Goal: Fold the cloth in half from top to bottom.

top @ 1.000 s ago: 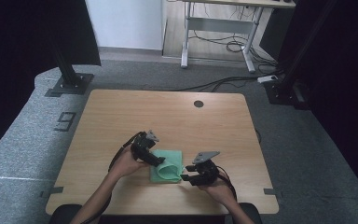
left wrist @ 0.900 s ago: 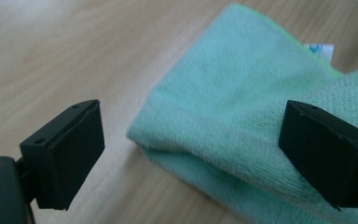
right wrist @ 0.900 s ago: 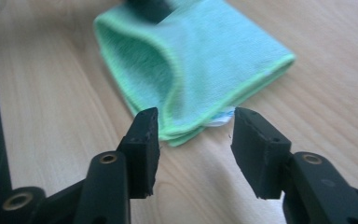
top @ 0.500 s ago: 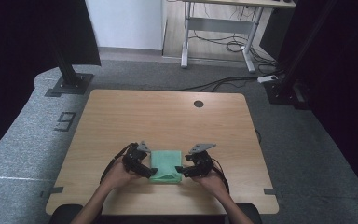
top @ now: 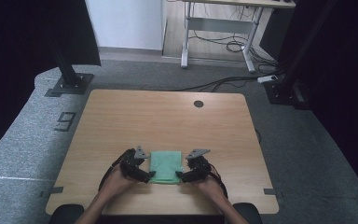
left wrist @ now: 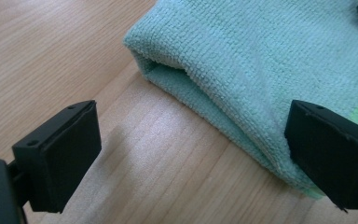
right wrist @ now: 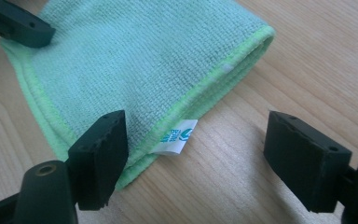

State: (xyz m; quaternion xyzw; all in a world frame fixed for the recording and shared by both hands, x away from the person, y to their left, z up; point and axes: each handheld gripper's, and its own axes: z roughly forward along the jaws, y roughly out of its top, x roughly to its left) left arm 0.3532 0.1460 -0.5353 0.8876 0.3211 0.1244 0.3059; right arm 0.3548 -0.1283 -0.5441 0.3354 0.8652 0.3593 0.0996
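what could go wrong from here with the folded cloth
1. The right gripper, whose jaws have just been opening, straddles the hemmed edge of the green cloth beside its white label; closing could catch just the top layer or the tag.
2. The left gripper is open at the folded side; a grab may pull the layers apart.
3. Uneven pulls could skew the fold on the table.

A light wooden table (top: 168, 112) carries one folded green cloth (top: 165, 166), lying flat near its front edge.
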